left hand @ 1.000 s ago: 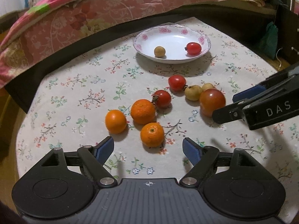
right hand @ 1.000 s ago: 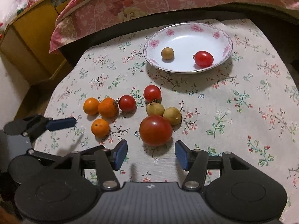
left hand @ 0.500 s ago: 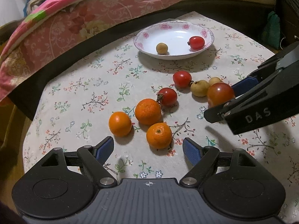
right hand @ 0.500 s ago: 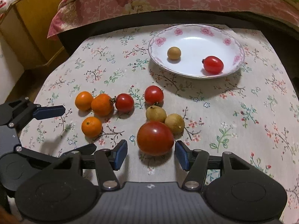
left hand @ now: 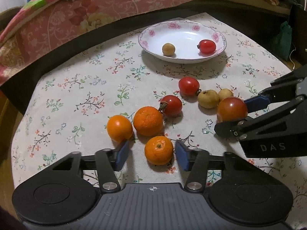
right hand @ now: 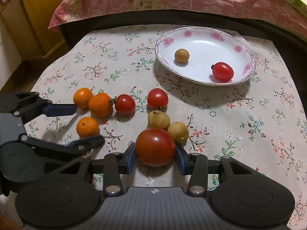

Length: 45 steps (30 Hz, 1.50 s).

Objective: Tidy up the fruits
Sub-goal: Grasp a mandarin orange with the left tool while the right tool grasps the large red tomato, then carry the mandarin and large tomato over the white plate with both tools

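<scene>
A white flowered plate [left hand: 220, 47] [right hand: 165, 61] at the back of the table holds a small yellow fruit [left hand: 168, 49] and a red tomato [left hand: 206, 46]. My right gripper [right hand: 155, 156] is shut on a large red tomato [right hand: 155, 146] [left hand: 231, 109] on the cloth. My left gripper [left hand: 150, 154] is open around the nearest orange [left hand: 158, 150] [right hand: 87, 126], with its right pad close to the fruit. Two more oranges [left hand: 147, 120], two small tomatoes [left hand: 170, 105] and two yellow fruits [left hand: 208, 98] lie between the grippers and the plate.
A floral tablecloth [left hand: 76, 88] covers the small table. A bed with a pink patterned cover [left hand: 96, 9] runs along the far side. A yellow cabinet [right hand: 32, 15] stands to the left and a green cloth [left hand: 285, 40] hangs at the right.
Both grippers moved forward and narrowed. The right one closed on the large tomato. The left one came around the nearest orange.
</scene>
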Motion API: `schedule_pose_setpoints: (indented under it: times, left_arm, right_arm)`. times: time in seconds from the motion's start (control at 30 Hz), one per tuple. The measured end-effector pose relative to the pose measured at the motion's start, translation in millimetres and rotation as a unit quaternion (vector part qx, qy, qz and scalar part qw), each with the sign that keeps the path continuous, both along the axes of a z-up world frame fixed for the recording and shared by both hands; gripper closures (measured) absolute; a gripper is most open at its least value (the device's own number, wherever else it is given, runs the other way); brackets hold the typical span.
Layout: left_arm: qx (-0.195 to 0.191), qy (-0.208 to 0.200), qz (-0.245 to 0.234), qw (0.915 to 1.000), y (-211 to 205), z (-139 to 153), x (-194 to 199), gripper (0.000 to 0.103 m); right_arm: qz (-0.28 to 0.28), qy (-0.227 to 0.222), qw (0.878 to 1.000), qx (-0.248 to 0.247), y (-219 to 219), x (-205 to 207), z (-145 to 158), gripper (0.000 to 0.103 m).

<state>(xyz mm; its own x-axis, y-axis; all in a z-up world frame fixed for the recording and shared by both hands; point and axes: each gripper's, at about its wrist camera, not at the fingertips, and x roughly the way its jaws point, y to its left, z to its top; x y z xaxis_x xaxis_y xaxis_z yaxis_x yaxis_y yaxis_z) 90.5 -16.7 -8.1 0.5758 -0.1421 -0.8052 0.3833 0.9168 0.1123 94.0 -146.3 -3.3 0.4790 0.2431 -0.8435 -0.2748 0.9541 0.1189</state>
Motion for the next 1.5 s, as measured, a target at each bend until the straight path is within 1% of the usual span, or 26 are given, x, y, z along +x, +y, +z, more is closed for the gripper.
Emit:
schedule_pose_setpoints:
  times: [0.1,0.2,0.5,0.6,0.77,0.83,0.9,1.07,1.1,1.2,1.23,1.4,1.5]
  left_arm:
    - [0.000,0.002,-0.003,1.0000,-0.2,0.5,-2.4,0.054]
    - [0.000,0.005,-0.006,1.0000,-0.6,1.3,-5.6,0.062]
    - [-0.012,0.018,0.000,0.9998,5.0,4.3,-14.4,0.064]
    - [-0.013,0.019,-0.001,0.9997,5.4,4.3,-17.2,0.063]
    - [-0.008,0.013,-0.005,0.9999,3.0,2.2,-17.0,0.059]
    - [-0.002,0.008,-0.007,0.9999,2.2,1.3,-17.2,0.053]
    - [0.004,0.003,-0.007,1.0000,1.4,0.6,-16.9,0.050]
    - [0.003,-0.001,-0.006,1.0000,3.6,-0.1,-16.2,0.047]
    - [0.004,-0.002,-0.007,1.0000,3.4,0.0,-16.5,0.048]
    - [0.003,0.001,-0.014,0.9999,0.5,0.8,-18.4,0.059]
    - [0.007,0.001,-0.016,0.9999,-1.2,1.1,-18.9,0.061]
    - [0.019,0.001,-0.019,0.9996,-4.5,2.6,-23.6,0.064]
    - [0.016,0.002,-0.018,0.9997,-3.9,5.4,-25.0,0.064]
  right_arm:
    - [-0.002,0.003,1.000,0.002,-2.1,-1.5,0.4,0.061]
    - [-0.002,0.003,1.000,-0.002,-3.7,-4.7,1.1,0.061]
    - [-0.001,0.003,1.000,-0.010,-5.3,-12.4,3.1,0.061]
    - [0.001,0.004,1.000,-0.012,-5.1,-13.8,2.6,0.061]
    - [0.004,0.004,1.000,-0.014,-4.7,-13.6,2.4,0.061]
    - [0.003,0.004,1.000,-0.011,-5.0,-13.1,2.0,0.061]
    - [0.002,0.004,1.000,-0.011,-5.3,-12.6,2.1,0.060]
    - [0.006,-0.004,1.000,-0.021,-2.2,-13.1,1.0,0.060]
    - [0.008,-0.005,1.000,-0.023,-1.6,-13.0,0.8,0.060]
    - [0.010,-0.007,1.000,-0.024,-2.1,-12.6,0.6,0.060]
    - [0.010,-0.007,1.000,-0.025,-2.3,-12.5,0.5,0.060]
    - [0.014,-0.006,0.999,-0.038,-2.1,-14.9,1.5,0.061]
    - [0.006,0.002,1.000,-0.029,-7.9,-15.9,2.9,0.061]
